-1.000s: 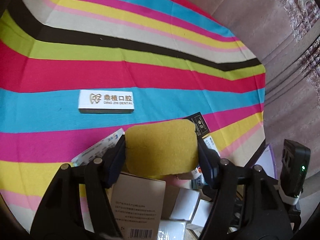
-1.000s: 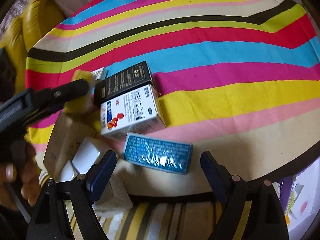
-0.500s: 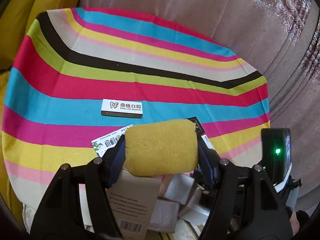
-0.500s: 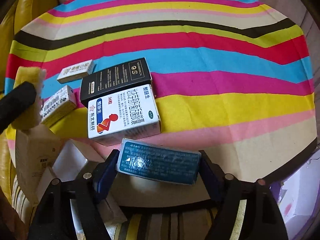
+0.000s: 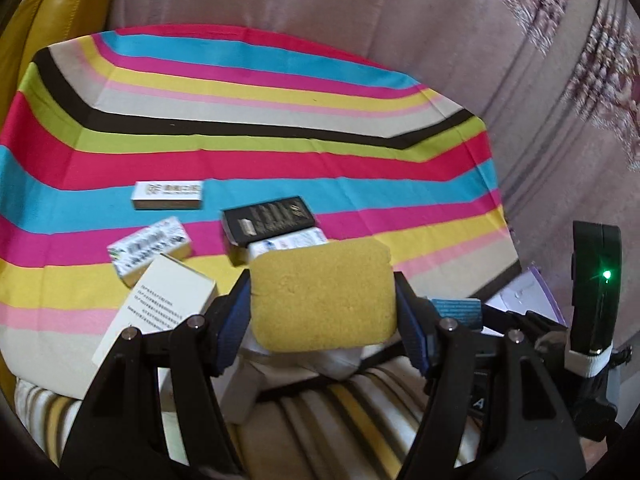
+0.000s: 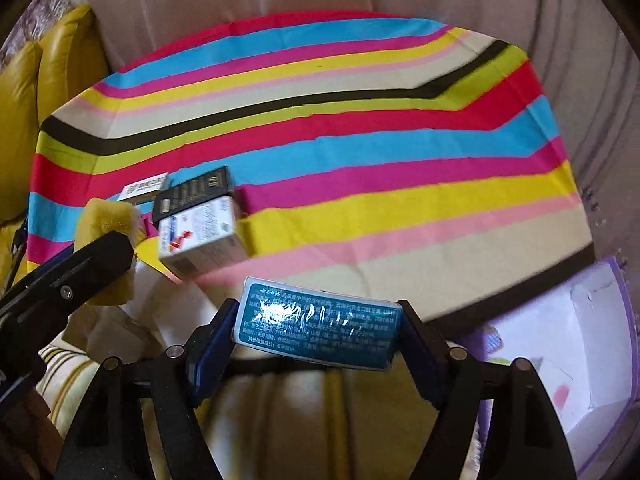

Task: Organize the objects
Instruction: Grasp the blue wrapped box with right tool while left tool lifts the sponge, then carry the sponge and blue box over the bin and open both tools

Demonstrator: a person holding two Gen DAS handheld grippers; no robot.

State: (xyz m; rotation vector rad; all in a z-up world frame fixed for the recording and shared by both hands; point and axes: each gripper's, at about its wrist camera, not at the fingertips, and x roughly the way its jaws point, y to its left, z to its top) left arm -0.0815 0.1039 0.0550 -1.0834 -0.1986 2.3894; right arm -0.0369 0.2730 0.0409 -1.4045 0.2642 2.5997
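Observation:
My left gripper (image 5: 322, 298) is shut on a yellow sponge (image 5: 322, 294) and holds it in the air over the near edge of the striped cloth (image 5: 280, 160). My right gripper (image 6: 318, 326) is shut on a blue shrink-wrapped box (image 6: 320, 322) and holds it lifted above the cloth's near edge. The sponge (image 6: 106, 220) and left gripper also show at the left of the right wrist view. On the cloth lie a black box (image 5: 268, 220), a white-and-blue medicine box (image 6: 200, 236), a white dental box (image 5: 168, 194) and a small green-and-white box (image 5: 150, 248).
A tall white box (image 5: 160, 312) leans at the cloth's near left edge with more white boxes under the grippers. A yellow leather cushion (image 6: 24, 120) is at the left. A purple-edged white container (image 6: 560, 344) sits at the right. Pink upholstery (image 5: 400, 20) rises behind.
My right gripper closed on the blue box and lifted it off the cloth. Both grippers pulled back and up from the cloth, the left still holding the sponge.

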